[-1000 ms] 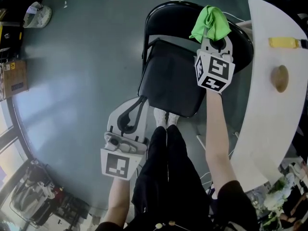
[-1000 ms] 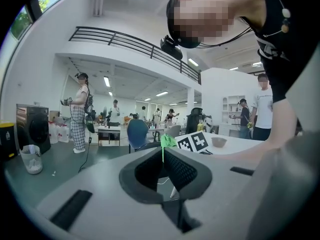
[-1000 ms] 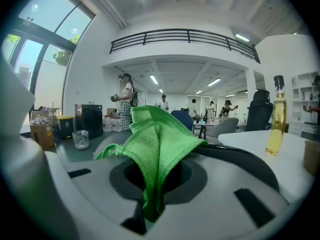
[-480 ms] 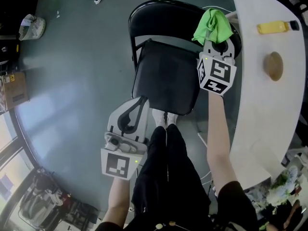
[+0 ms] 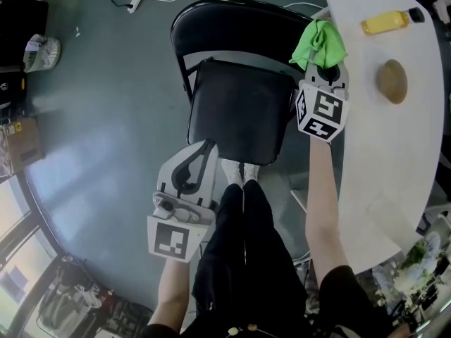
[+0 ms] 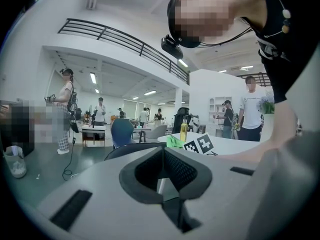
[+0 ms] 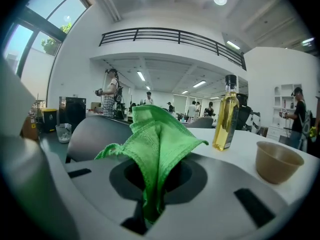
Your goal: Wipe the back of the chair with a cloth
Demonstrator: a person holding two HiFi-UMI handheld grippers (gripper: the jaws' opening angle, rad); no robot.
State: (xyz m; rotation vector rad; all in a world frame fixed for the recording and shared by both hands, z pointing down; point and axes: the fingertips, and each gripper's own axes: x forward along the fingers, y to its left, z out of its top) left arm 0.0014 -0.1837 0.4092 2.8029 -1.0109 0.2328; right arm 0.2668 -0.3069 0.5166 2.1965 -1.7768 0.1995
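Right gripper (image 5: 323,67): jaws pinching green cloth (image 5: 320,42), held at right end of black chair back (image 5: 232,9), beside white table (image 5: 394,160). Left gripper (image 5: 206,148): jaws pressed together, empty, by near edge of seat (image 5: 239,111)

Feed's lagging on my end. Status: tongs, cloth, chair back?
Left tongs shut, empty, held low. Right tongs shut on green cloth, at right end of chair back; contact unclear. White table edge tight beside it.

The right tongs (image 7: 150,211) clamp a bunched green cloth (image 7: 156,144), chair back (image 7: 95,134), bottle (image 7: 226,116) and bowl (image 7: 278,162) beyond
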